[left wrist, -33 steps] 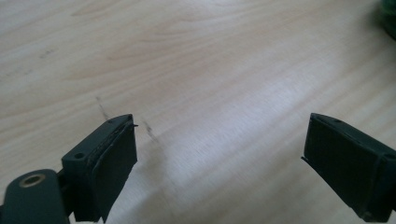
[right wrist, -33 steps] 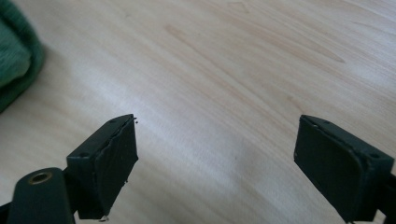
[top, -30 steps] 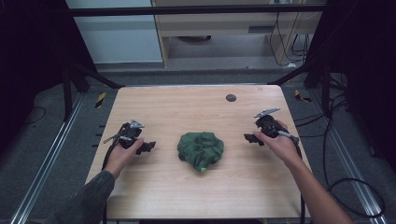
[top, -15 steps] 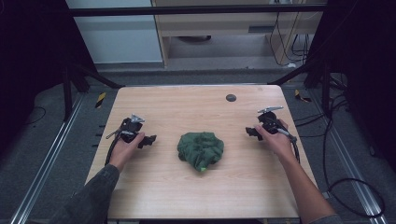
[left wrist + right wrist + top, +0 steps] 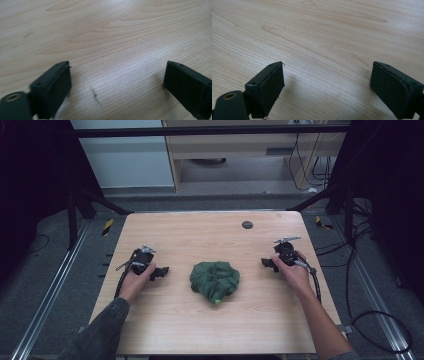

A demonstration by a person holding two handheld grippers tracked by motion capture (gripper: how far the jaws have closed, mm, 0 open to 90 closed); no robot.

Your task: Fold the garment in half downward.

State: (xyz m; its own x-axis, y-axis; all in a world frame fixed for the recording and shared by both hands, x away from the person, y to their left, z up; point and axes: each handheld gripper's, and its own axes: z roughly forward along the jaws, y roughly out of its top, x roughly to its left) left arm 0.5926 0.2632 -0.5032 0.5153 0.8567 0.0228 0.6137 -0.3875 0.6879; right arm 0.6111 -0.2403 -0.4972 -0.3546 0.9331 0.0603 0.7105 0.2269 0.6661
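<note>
A crumpled dark green cloth (image 5: 215, 280) lies mid-table on the light wooden table (image 5: 210, 227), bare wood all around it. The left gripper (image 5: 160, 271) and right gripper (image 5: 266, 264) flank it, well apart, both jaws spread wide, holding nothing.

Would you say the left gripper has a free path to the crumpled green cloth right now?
Probably yes: the left gripper is open, pointing toward the green cloth, with bare table between them.
</note>
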